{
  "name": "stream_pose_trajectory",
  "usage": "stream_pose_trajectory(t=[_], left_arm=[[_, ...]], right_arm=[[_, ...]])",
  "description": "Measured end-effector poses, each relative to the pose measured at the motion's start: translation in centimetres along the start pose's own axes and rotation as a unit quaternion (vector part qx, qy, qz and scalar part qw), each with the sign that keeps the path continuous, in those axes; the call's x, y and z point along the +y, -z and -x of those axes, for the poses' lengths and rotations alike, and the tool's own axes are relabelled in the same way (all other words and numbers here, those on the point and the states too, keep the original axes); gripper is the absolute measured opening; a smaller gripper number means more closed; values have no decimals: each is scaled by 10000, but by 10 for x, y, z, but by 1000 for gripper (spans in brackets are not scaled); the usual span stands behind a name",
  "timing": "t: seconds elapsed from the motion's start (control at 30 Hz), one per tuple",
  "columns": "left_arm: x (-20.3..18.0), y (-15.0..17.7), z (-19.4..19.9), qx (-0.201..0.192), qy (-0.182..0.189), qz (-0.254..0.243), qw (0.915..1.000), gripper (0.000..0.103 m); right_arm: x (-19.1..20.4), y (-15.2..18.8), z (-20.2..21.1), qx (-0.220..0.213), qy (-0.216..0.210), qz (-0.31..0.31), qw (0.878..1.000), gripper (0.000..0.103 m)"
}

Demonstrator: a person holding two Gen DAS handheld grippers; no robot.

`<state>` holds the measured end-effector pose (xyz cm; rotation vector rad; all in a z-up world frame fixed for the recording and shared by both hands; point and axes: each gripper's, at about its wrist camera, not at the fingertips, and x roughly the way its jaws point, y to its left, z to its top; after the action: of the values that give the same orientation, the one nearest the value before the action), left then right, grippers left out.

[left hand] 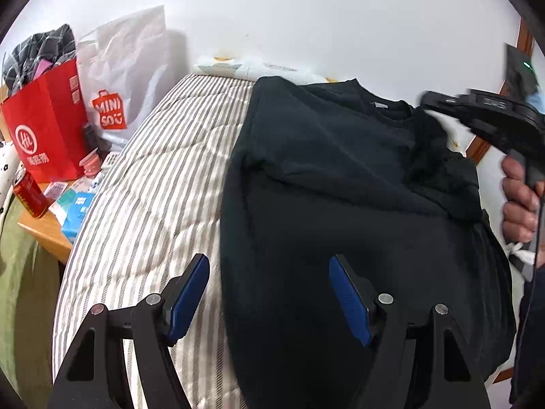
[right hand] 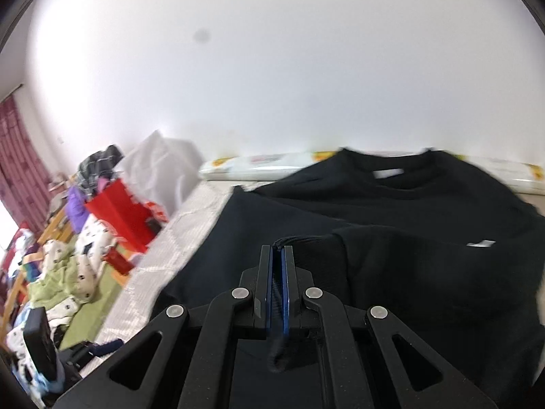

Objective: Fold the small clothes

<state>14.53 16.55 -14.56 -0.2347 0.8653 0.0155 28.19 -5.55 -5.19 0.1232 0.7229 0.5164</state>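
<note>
A black long-sleeved sweatshirt (left hand: pixel 340 177) lies on a striped quilt (left hand: pixel 160 184), collar toward the wall, its left sleeve folded across the chest. My left gripper (left hand: pixel 269 269) is open and empty, hovering over the sweatshirt's lower left edge. My right gripper (right hand: pixel 280 250) is shut on a fold of the black sweatshirt (right hand: pixel 408 266), lifting cloth near the right sleeve. In the left wrist view the right gripper's body (left hand: pixel 490 119) and the hand holding it show at the right edge, above the sweatshirt's right shoulder.
A wooden side table (left hand: pixel 44 228) left of the bed holds a red paper bag (left hand: pixel 47 129), a white Miniso bag (left hand: pixel 119 78), a red can (left hand: pixel 29 192) and small boxes. A white pack (right hand: pixel 259 165) lies along the wall behind the sweatshirt. Clothes pile at left (right hand: pixel 64 272).
</note>
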Motion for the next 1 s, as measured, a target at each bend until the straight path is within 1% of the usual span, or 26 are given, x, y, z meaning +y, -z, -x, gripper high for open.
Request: stream_pose_trajectory(t=[0.07, 0.1, 0.13, 0.17, 0.2, 0.23, 0.27, 0.33, 0.4, 0.47, 0.57, 0.6, 0.63, 0.7, 0.77, 0.83, 0.87, 1.0], left_arm=[[-9, -9, -3, -27, 37, -50, 10000, 71], [-12, -12, -5, -45, 69, -74, 9999, 71], [-17, -16, -6, -65, 106, -102, 9999, 71], [-22, -21, -7, -85, 147, -146, 9997, 71], [-29, -26, -10, -106, 193, -205, 9995, 71], [-34, -30, -13, -121, 235, -256, 9993, 71], [-40, -35, -17, -125, 271, -306, 9991, 71], [-50, -44, -26, -130, 353, -369, 9986, 71], [-60, -55, -38, -100, 481, -376, 9981, 71], [-68, -65, -50, -81, 651, -372, 9971, 69], [-81, -78, -69, -22, 876, -354, 9955, 69], [-86, -82, -76, 4, 949, -344, 9949, 68], [-89, -85, -82, 21, 1000, -337, 9944, 67], [-95, -91, -94, 36, 1075, -337, 9936, 61], [-99, -96, -105, 34, 1101, -308, 9934, 59], [-102, -101, -116, 92, 1141, -379, 9927, 49], [-104, -103, -125, 207, 1145, -401, 9924, 44], [-100, -102, -145, 478, 1240, -158, 9910, 43]], right_arm=[[11, 1, -21, 232, -326, 120, 9991, 5], [13, 2, -26, 327, -421, 185, 9984, 6], [14, 2, -29, 424, -401, 227, 9980, 8], [12, 2, -26, 425, -337, 250, 9982, 10], [7, 3, -19, 308, -330, 258, 9986, 11], [-2, 5, -7, 152, -267, 243, 9992, 18], [-10, 7, 2, 81, -173, 238, 9995, 28], [-35, 16, 21, 46, 136, 193, 9997, 33], [-63, 29, 42, 69, 446, 182, 9988, 33], [-91, 44, 62, 118, 859, 177, 9961, 33], [-127, 67, 88, 194, 1471, 142, 9888, 33], [-137, 73, 93, 233, 1605, 85, 9867, 33], [-148, 80, 99, 270, 1699, -10, 9851, 33], [-169, 95, 109, 363, 1802, -285, 9825, 34], [-185, 109, 119, 404, 1914, -502, 9794, 34], [-194, 118, 125, 420, 2026, -633, 9763, 33], [-199, 123, 127, 435, 2065, -713, 9749, 34], [-214, 136, 133, 459, 2083, -1041, 9714, 35]])
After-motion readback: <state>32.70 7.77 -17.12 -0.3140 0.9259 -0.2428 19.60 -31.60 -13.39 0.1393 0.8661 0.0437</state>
